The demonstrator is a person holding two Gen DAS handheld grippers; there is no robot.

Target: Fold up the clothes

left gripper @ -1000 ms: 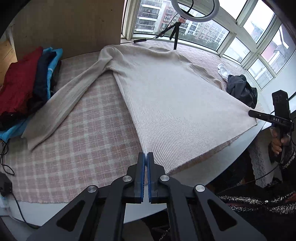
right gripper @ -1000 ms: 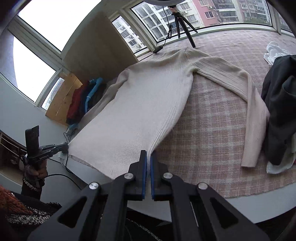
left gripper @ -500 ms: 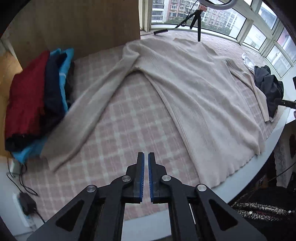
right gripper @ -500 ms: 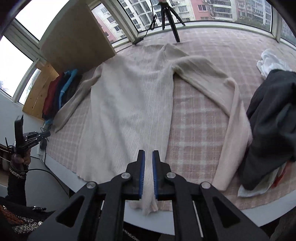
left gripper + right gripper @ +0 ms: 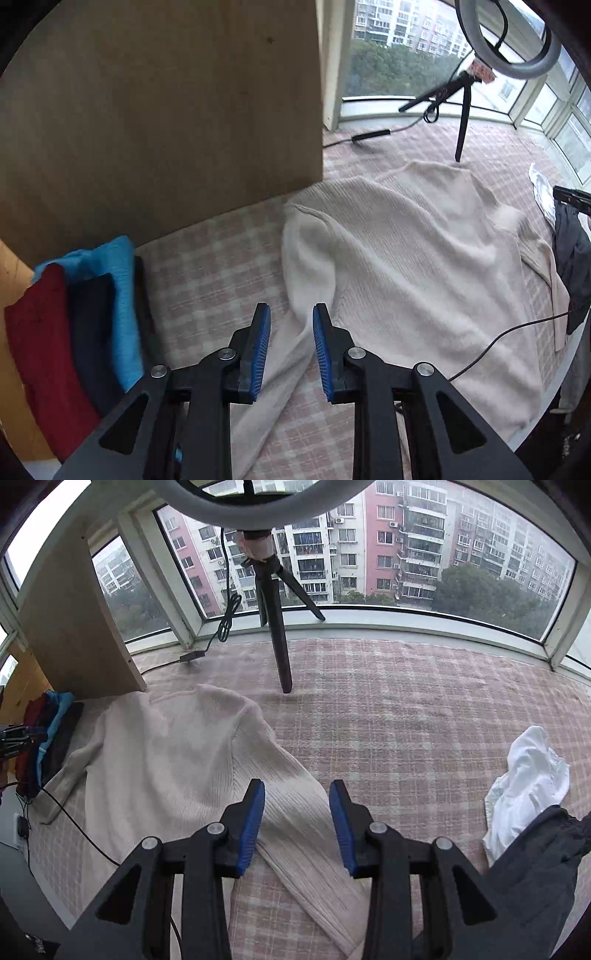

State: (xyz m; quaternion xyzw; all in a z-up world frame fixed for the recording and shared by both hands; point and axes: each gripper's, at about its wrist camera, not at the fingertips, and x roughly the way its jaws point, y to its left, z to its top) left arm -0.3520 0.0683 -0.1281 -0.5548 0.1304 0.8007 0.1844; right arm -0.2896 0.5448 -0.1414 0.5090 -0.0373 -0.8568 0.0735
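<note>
Now your two grippers are each above one sleeve of the cream sweater (image 5: 417, 258), which lies flat and face up on the checked cloth (image 5: 406, 720), neck toward the tripod (image 5: 279, 627) at 12 o'clock. The jaws of the left gripper (image 5: 291, 349) have just been opening and stand partly spread; the left sleeve (image 5: 306, 273) runs under the gap between them, but the pads do not press it. The right gripper (image 5: 297, 823) has also just been opening, and the right sleeve (image 5: 291, 794) passes below its gap from 11 o'clock toward 5 o'clock, not pinched.

The sweater looks like a soft ribbed knit, light and limp. I judge it will sag and stretch if you lift it from one point, and the ribs may slide between the blue pads when you take only one layer. So take each sleeve across its full width, near the cuff or mid-arm, pinching both layers together. Lift low and lay it inward over the body.

At 9 o'clock of the left view stands the stack of folded clothes (image 5: 74, 325); at 3 o'clock of the right view lie a white garment (image 5: 528, 775) and a dark garment (image 5: 535, 867).
</note>
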